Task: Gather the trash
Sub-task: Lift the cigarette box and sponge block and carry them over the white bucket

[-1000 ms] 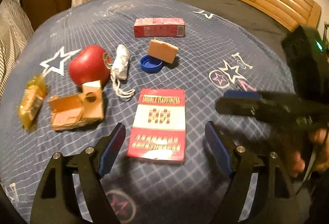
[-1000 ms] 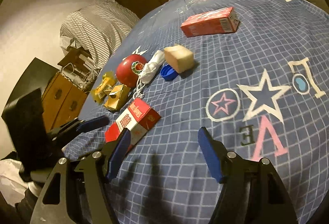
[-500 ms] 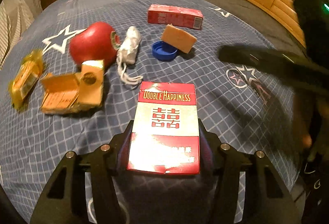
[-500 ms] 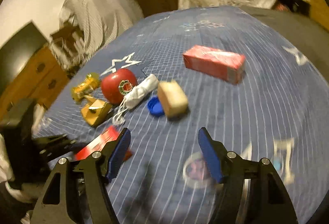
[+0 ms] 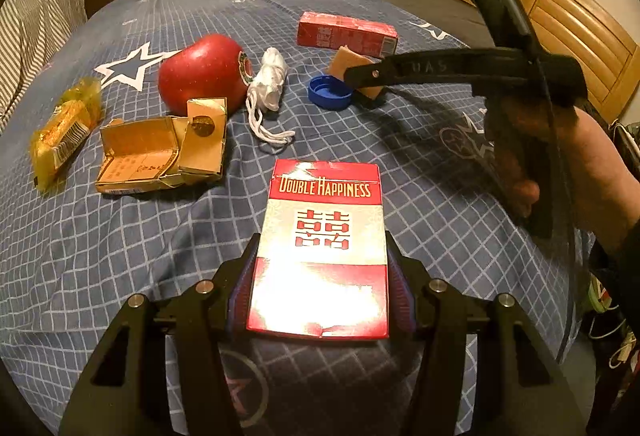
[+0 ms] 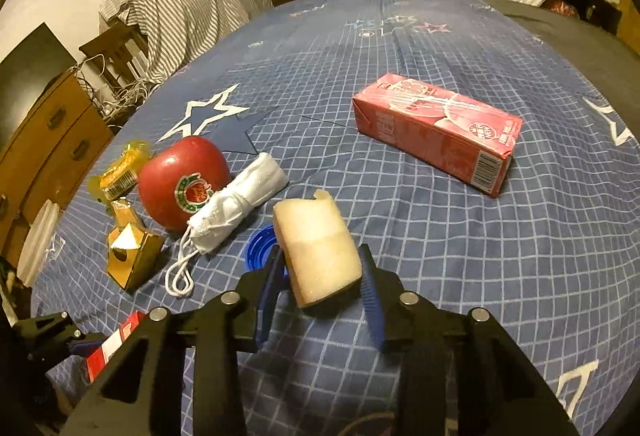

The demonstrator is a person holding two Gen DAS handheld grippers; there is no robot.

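Bedspread [image 6: 460, 248]; milk carton [image 6: 436, 132], closed

apple [image 5: 204, 70] left of cap [image 5: 330, 92], carton [image 5: 346, 34] behind

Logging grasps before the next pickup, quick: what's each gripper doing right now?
Left gripper: shut on the red cigarette pack.
Right gripper: jaws have just been closing, now shut on the pale sponge block.

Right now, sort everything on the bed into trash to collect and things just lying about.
Trash: red Double Happiness cigarette pack, pale sponge block, torn gold carton, blue bottle cap, pink drink carton, yellow wrapper.
Probably lying about: red apple, rolled white cloth.
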